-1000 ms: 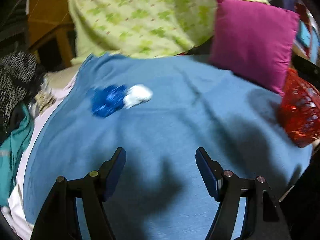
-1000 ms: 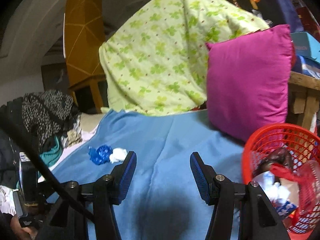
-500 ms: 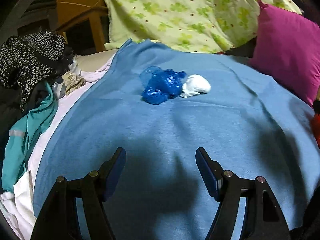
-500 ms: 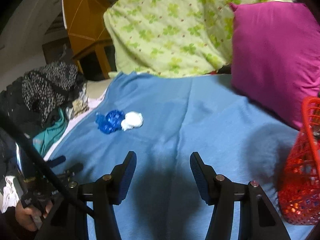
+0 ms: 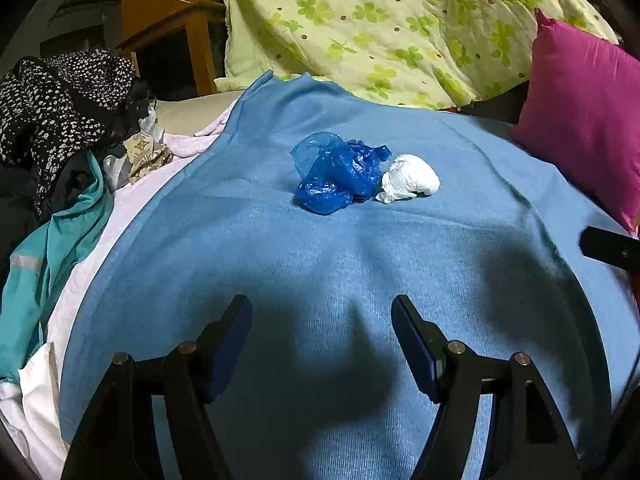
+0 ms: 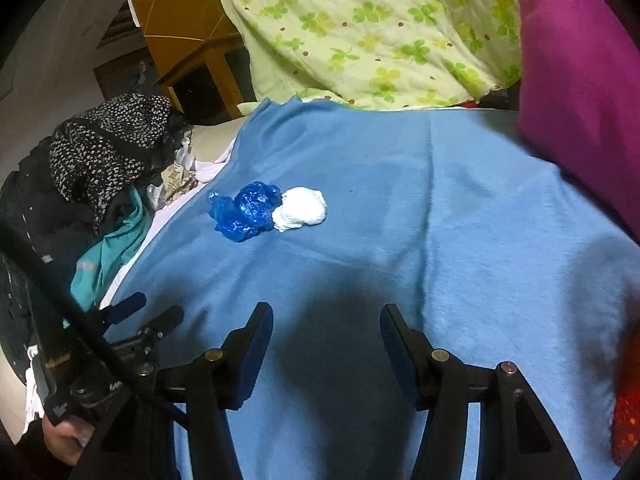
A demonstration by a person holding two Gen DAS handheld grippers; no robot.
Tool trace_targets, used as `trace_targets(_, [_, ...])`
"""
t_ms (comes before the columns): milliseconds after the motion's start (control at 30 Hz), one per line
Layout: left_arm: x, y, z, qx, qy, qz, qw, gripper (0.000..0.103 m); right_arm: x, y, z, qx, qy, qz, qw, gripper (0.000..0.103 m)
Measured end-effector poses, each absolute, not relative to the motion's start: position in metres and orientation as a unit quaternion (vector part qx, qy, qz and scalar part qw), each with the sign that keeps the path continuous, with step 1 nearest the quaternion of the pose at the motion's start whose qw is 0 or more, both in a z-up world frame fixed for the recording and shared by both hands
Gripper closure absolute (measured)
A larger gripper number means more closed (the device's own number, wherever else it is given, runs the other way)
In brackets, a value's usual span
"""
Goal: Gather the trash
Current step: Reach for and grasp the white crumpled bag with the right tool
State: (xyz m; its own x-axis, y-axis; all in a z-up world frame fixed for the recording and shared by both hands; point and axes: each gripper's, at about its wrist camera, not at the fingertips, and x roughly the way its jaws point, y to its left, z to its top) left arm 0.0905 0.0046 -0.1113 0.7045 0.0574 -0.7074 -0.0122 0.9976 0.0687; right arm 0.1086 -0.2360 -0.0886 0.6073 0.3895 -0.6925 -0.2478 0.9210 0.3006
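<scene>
Item one, at the left edge of the bed: we logged a heap of clothes [image 5: 60,128], with a black-and-white speckled garment on top and a teal one [image 5: 52,240] below it, lying against a pale pink sheet [image 5: 120,216].

Item two, covering most of the bed: a blue blanket [image 5: 460,240], which carried the trash.

Item three, toward the far left part of that blanket: a crumpled blue plastic bag [image 5: 340,172], and touching its right side a wadded white tissue [image 5: 410,178]. We saw the same pair from the right wrist, bag [image 6: 246,210] left of tissue [image 6: 302,208], well ahead of both tools.

Item four, the left gripper [image 5: 322,312]: we noted its jaws parted with only blanket showing between them, hanging above the near part of the blanket. From the right wrist we saw it low at the left [image 6: 148,312], held by a hand [image 6: 64,440].

Item five, the right gripper [image 6: 326,316]: its jaws likewise stood apart and held nothing.

Item six, at the head of the bed: a green clover-print quilt [image 5: 380,28].

Item seven, at the right edge: a magenta pillow [image 5: 588,120], and below it in the right wrist view a sliver of red basket [image 6: 626,412].
</scene>
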Motion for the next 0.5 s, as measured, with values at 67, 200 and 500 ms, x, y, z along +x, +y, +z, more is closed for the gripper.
trace_targets(67, [0.094,0.005,-0.112,0.029,0.385,0.019,0.922,0.03,0.118,-0.229,-0.09,0.085,0.407,0.183,0.891,0.043])
trace_targets(200, [0.101,0.008,-0.112,0.025,0.388,0.02,0.921,0.03,0.136,-0.216,-0.091,0.078,0.403,0.189,0.892,0.043])
trace_targets(500, [0.126,0.014,-0.114,0.03,0.386,0.032,0.921,0.03,0.179,-0.198,-0.094,0.065,0.384,0.202,0.899,0.043])
